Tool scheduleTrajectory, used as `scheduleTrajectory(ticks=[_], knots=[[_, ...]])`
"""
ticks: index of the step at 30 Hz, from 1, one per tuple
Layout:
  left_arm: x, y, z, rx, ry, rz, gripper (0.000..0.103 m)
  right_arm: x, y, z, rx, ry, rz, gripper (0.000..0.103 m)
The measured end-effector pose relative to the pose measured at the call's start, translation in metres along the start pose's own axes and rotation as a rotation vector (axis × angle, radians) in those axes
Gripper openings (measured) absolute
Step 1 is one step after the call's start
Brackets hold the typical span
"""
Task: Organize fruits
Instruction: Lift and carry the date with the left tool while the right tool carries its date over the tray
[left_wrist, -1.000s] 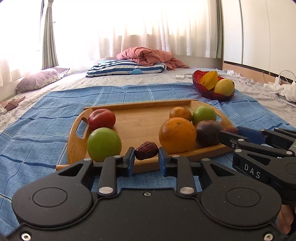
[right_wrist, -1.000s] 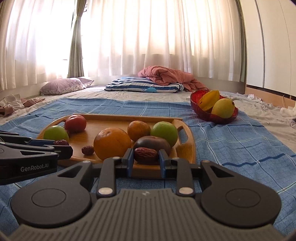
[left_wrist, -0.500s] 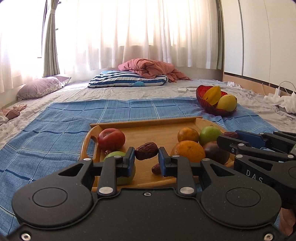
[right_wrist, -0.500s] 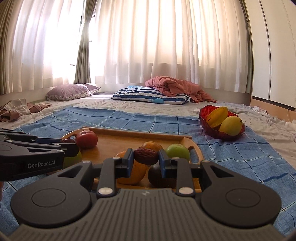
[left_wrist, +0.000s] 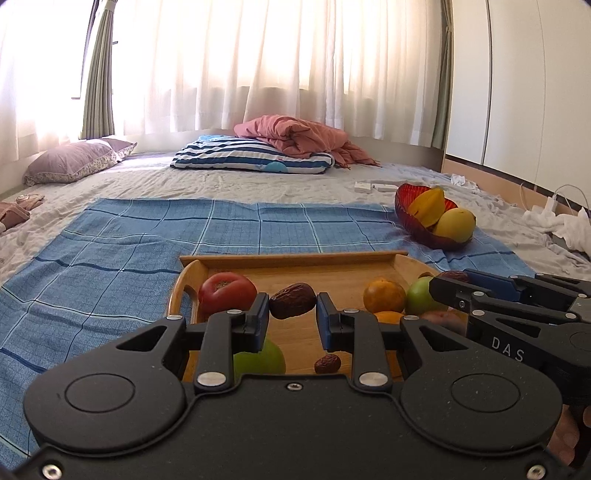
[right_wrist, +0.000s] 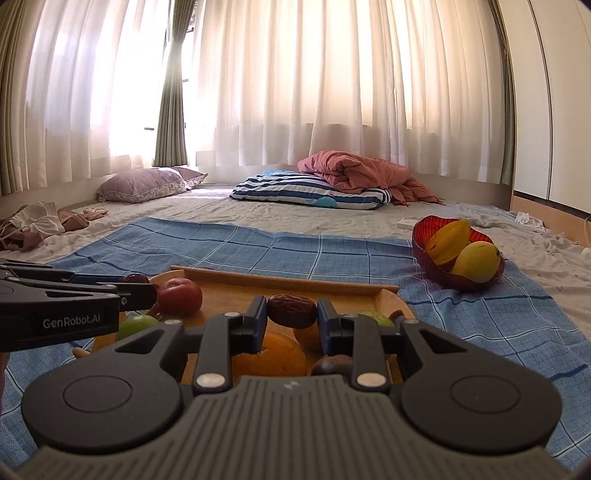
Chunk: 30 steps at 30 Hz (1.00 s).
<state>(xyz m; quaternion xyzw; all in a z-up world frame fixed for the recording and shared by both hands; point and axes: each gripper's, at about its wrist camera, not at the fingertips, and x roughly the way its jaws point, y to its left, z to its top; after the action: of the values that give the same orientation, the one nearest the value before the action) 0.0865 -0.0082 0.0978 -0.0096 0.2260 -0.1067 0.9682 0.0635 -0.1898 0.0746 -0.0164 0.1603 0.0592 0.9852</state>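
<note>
Your left gripper (left_wrist: 292, 316) pinches a date (left_wrist: 291, 300) between its blue pads, clear above the tray (left_wrist: 295, 260). Your right gripper (right_wrist: 291, 320) is closed on a second date (right_wrist: 291, 310) the same way, also held above the tray.

Below and behind your left fingers: a third date (left_wrist: 327, 363) loose on the wood, a green apple (left_wrist: 264, 356) under the left finger, a red apple (left_wrist: 226, 293) just beyond it. Right of your left fingers sit an orange (left_wrist: 384, 295) and another green fruit (left_wrist: 421, 300); your right gripper reaches in there from the side.

Under your right fingers: a big orange (right_wrist: 273, 356) and a dark round fruit (right_wrist: 332, 365).

Far right beyond both pairs of fingers, well apart from the tray, a red bowl (right_wrist: 421, 236) holds a starfruit (right_wrist: 448, 240) and a mango (right_wrist: 476, 260). All rests on a blue cloth (right_wrist: 332, 251).
</note>
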Motion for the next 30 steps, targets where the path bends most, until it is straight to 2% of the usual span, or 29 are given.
scheduleTrajectory(ticks=[7, 18, 25, 30], knots=[[0.016, 0.013, 0.019, -0.008, 0.01, 0.005, 0.026, 0.019, -0.012, 0.015, 0.048, 0.026, 0.009, 0.034], [0.054, 0.026, 0.043, -0.055, 0.076, -0.001, 0.026, 0.051, -0.028, 0.029, 0.102, 0.09, 0.014, 0.034], [0.084, 0.025, 0.052, -0.045, 0.117, 0.025, 0.026, 0.074, -0.034, 0.043, 0.112, 0.127, 0.015, 0.033], [0.106, 0.027, 0.057, -0.039, 0.159, 0.028, 0.026, 0.097, -0.038, 0.051, 0.121, 0.186, 0.02, 0.033]])
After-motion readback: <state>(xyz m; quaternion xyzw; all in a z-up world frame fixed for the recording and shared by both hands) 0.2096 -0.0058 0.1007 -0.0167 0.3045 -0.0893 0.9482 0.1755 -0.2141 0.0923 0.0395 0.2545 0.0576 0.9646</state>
